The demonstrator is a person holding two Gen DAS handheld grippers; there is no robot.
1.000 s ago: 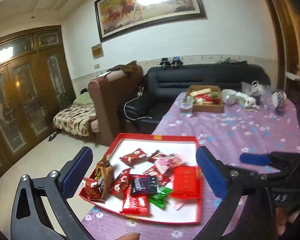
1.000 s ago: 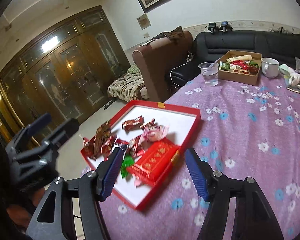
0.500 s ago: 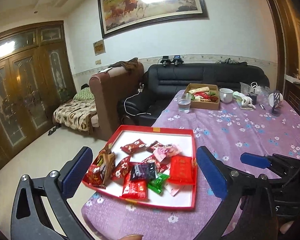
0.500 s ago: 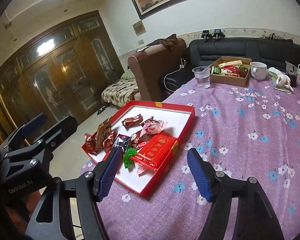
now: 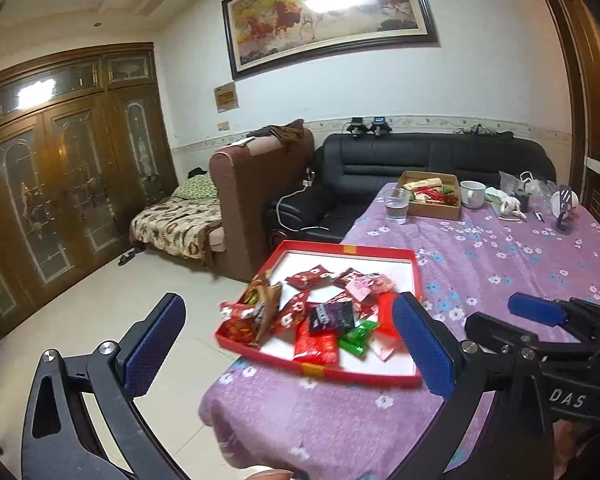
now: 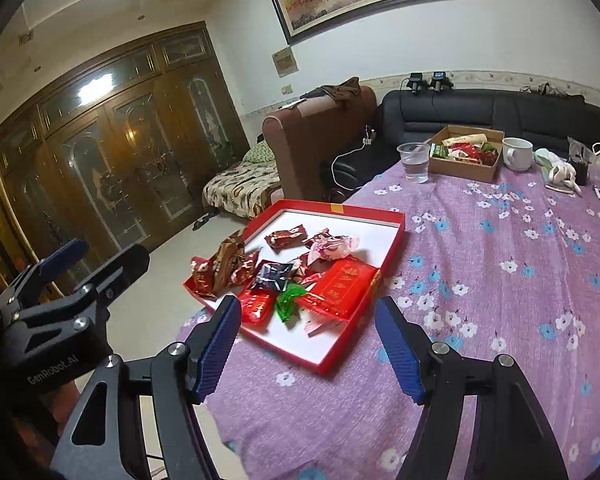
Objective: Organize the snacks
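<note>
A red tray (image 5: 416,276) (image 6: 364,212) with a white floor sits at the near left corner of the purple flowered table (image 6: 500,280). It holds several snack packets: a large red pack (image 6: 340,284), a black packet (image 5: 332,316) (image 6: 274,274), a green one (image 5: 356,336) (image 6: 290,300) and a pink one (image 6: 332,246). My left gripper (image 5: 288,344) is open and empty, held back above the table's near edge. My right gripper (image 6: 306,340) is open and empty, just short of the tray.
A cardboard box (image 6: 466,154) of more snacks, a plastic cup of water (image 6: 414,162) and a white mug (image 6: 516,152) stand at the table's far end. A black sofa (image 5: 420,160) and a brown armchair (image 5: 256,184) lie beyond. Tiled floor is to the left.
Both grippers have drawn back and up from the tray, which now looks smaller and farther. Both stay open and empty. The snacks have not moved.
</note>
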